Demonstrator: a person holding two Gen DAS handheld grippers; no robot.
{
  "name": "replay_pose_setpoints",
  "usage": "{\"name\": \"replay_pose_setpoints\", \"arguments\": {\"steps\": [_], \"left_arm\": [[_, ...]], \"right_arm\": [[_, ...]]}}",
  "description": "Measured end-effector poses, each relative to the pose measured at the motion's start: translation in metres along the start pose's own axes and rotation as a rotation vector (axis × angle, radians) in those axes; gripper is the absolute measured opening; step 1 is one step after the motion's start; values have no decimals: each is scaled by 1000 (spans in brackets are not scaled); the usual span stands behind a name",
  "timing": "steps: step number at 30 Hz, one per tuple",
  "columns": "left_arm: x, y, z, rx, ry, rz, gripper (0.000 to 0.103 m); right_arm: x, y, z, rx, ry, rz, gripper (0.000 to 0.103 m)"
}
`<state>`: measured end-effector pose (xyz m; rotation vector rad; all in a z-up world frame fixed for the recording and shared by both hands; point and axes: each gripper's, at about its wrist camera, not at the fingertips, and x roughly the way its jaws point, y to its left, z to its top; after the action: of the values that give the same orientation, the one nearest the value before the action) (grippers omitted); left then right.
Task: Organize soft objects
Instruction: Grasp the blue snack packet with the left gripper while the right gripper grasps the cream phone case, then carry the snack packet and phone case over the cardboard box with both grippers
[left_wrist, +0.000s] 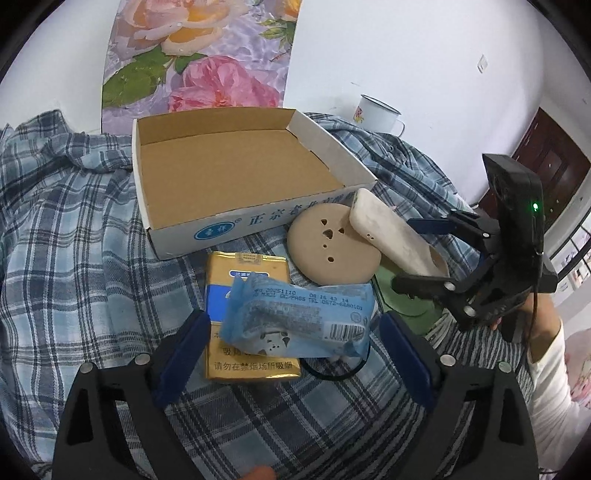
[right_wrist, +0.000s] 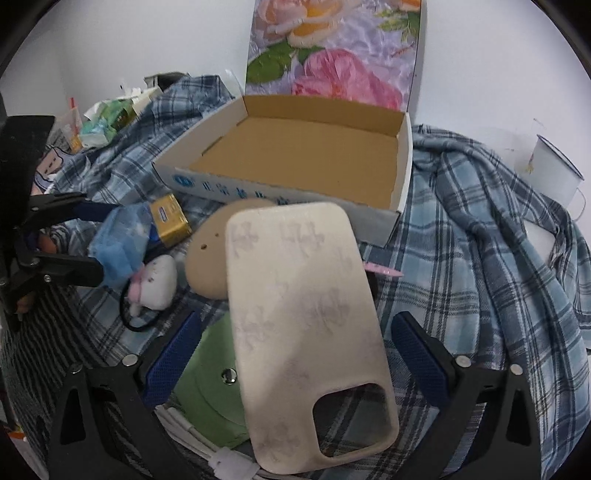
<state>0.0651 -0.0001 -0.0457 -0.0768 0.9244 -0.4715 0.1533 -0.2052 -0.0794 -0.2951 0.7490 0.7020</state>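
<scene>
A blue plastic packet (left_wrist: 299, 314) lies on a gold cigarette pack (left_wrist: 240, 269), between the fingers of my left gripper (left_wrist: 293, 321). Its pads stand just off the packet's ends, so it is open. A cream phone case (right_wrist: 303, 295) leans on a tan round disc (right_wrist: 207, 266) with holes. My right gripper (right_wrist: 297, 321) straddles the case, open, with gaps on both sides. An empty cardboard box (left_wrist: 258, 221) sits behind these things. A small white plush toy (right_wrist: 157, 282) on a black hair tie lies beside the packet.
Everything rests on a rumpled blue plaid cloth (left_wrist: 74, 258). A green pouch (right_wrist: 210, 380) and a white cable (right_wrist: 221, 458) lie under the case. A white enamel mug (left_wrist: 376, 114) stands at the back right. A floral panel (left_wrist: 199, 55) leans on the wall.
</scene>
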Motion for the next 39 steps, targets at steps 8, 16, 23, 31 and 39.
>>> {"name": "replay_pose_setpoints", "arguments": {"steps": [8, 16, 23, 31, 39], "left_arm": [[3, -9, -2, 45, -7, 32, 77], [-4, -8, -3, 49, -45, 5, 73], [-13, -12, -4, 60, -90, -4, 72], [-29, -16, -4, 81, -152, 17, 72], [-58, -20, 7, 107, -256, 96, 72]], "right_arm": [[-2, 1, 0, -2, -11, -20, 76], [-19, 3, 0, -9, -86, -34, 76], [-35, 7, -1, -22, -163, -58, 75], [-55, 9, 0, -29, -262, -82, 75], [-87, 19, 15, -49, -369, -88, 74]]}}
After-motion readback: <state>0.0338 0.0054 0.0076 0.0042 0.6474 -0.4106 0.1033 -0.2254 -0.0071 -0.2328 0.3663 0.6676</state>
